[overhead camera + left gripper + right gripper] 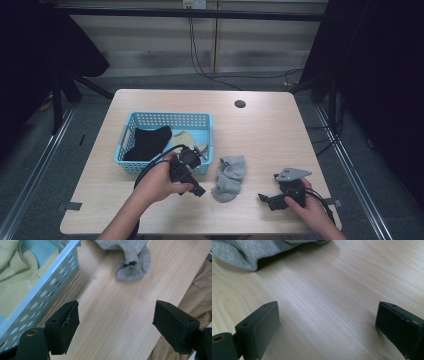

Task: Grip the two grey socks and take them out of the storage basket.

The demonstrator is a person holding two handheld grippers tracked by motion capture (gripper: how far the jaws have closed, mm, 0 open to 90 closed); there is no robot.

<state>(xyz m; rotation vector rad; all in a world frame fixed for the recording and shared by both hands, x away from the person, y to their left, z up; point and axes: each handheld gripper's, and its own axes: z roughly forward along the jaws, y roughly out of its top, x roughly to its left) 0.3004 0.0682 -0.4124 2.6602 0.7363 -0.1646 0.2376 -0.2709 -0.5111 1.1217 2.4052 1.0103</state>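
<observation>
A grey sock (230,177) lies crumpled on the wooden table (260,135), just right of a light blue basket (165,120). Inside the basket lie a black sock (148,141) and a pale yellow-green sock (184,137). My left gripper (198,190) hovers in front of the basket, left of the grey sock (132,261), open with bare wood between its jaws. My right gripper (265,199) rests low at the table's front right, open, pointing left toward the grey sock (254,252). The basket wall (45,293) and the yellow-green sock (15,272) fill the left gripper view's left side.
A round cable hole (240,104) sits near the table's far edge. Dark stands and cables flank the table on the floor. A khaki sleeve or trouser (200,290) lies past the table edge in the left gripper view.
</observation>
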